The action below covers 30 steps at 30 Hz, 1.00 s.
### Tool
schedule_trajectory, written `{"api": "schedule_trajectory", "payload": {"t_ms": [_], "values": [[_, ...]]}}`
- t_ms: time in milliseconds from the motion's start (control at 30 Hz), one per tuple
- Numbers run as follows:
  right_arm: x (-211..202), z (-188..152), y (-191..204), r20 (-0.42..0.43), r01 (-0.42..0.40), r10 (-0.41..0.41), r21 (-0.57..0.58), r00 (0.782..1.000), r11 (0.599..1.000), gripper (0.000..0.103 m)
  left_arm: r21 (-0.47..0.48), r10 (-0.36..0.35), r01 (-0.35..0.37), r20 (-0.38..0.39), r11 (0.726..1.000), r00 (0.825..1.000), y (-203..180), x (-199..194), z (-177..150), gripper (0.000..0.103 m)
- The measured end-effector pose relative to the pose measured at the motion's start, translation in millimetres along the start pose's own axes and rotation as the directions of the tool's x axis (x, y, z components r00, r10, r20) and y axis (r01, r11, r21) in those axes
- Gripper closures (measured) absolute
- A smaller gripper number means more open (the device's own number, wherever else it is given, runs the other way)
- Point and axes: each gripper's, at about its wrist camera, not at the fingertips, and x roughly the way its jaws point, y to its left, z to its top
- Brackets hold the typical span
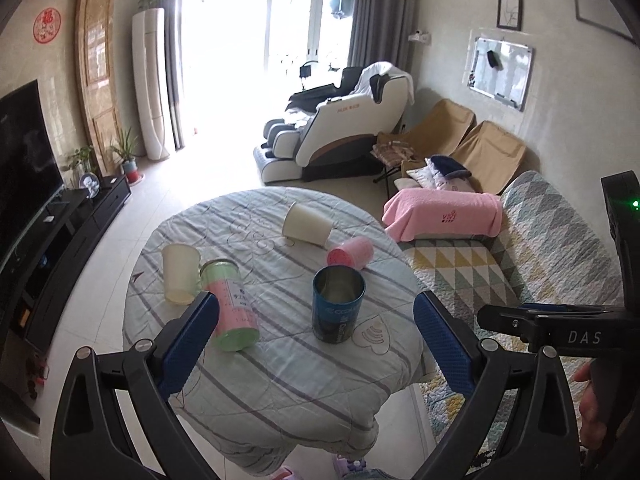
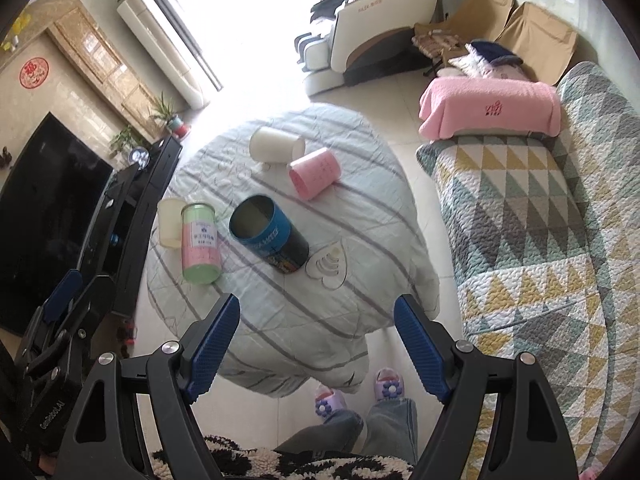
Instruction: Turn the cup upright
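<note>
Five containers sit on a quilt-draped round worktop (image 1: 280,380): a blue tin (image 1: 338,304) standing mouth-up near the middle, a green-and-pink can (image 1: 230,304) lying beside a cream cup (image 1: 181,274) at the left edge, and, farther back, a white cup (image 1: 307,219) and a pink cup (image 1: 351,252), both on their sides and nearly touching. Which cup is next cannot be told. Both look like thin, light plastic, likely to roll on the soft quilt and to flex if squeezed hard; a gentle hold across the wall near the rim seems best. The left gripper (image 1: 316,330) and right gripper (image 2: 316,338) hang above the near edge, jaws spread wide, holding nothing.
</note>
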Motion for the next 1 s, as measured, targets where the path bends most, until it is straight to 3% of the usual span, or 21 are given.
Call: {"api": "schedule_trajectory", "payload": {"t_ms": [267, 1000], "values": [[-17, 2, 5, 0.085, 0.022, -0.022, -0.005, 0.996, 1.000, 0.022, 0.029, -0.004, 0.003, 0.065, 1.000, 0.998, -4, -9, 5, 0.003], [-22, 3, 11, 0.117, 0.039, -0.038, -0.013, 0.992, 0.999, 0.022, 0.042, 0.016, -0.022, 0.152, 0.999, 0.988, 1, -23, 12, 0.003]]}}
